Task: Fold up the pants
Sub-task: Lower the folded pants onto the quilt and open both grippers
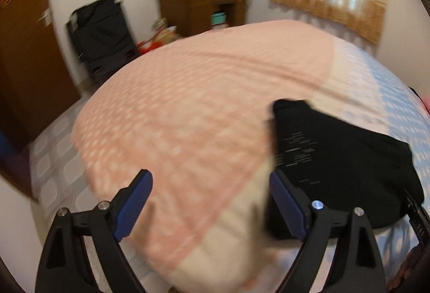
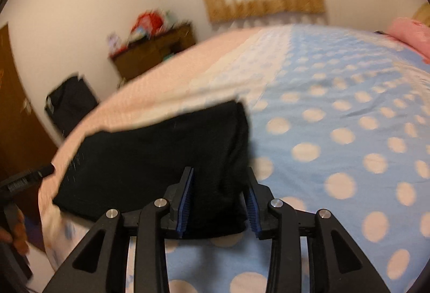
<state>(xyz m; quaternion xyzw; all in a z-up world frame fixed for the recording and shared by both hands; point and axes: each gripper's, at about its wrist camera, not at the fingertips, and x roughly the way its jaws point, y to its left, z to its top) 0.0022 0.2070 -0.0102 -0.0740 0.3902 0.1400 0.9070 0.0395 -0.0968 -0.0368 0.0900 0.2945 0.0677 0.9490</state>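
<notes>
On the near edge of the bed (image 2: 336, 110) lie your black pants (image 2: 161, 153), already folded into a thick, small bundle. They sit where the pink part of the sheet meets the blue part with pale dots. One side has tiny white writing on it.

Your right gripper (image 2: 219, 201) has its blue pads (image 2: 185, 201) on both sides of the near end of the bundle. The jaws are about halfway apart, and the cloth fills the space between them. The picture is blurry, so I cannot tell if the pads press the cloth or just sit beside it.

Your left gripper (image 1: 207, 204) is spread wide and holds nothing. It hangs over the pink sheet, with its right pad just beside the left edge of the pants (image 1: 336, 158).

I think the folding is nearly done. To finish well, move slowly so the layers do not slip. If you make one more fold, grab all the layers at once, lift only a little, and lay the edge down straight on top. Then pat the bundle flat and let go gently, so nothing springs open.

Farther off, a brown wooden desk (image 1: 201, 8) stands by the wall with red and white things piled on top. A teal box sits in its open shelf. A black bag or case (image 1: 102, 32) stands near the door; I cannot see what is inside.
</notes>
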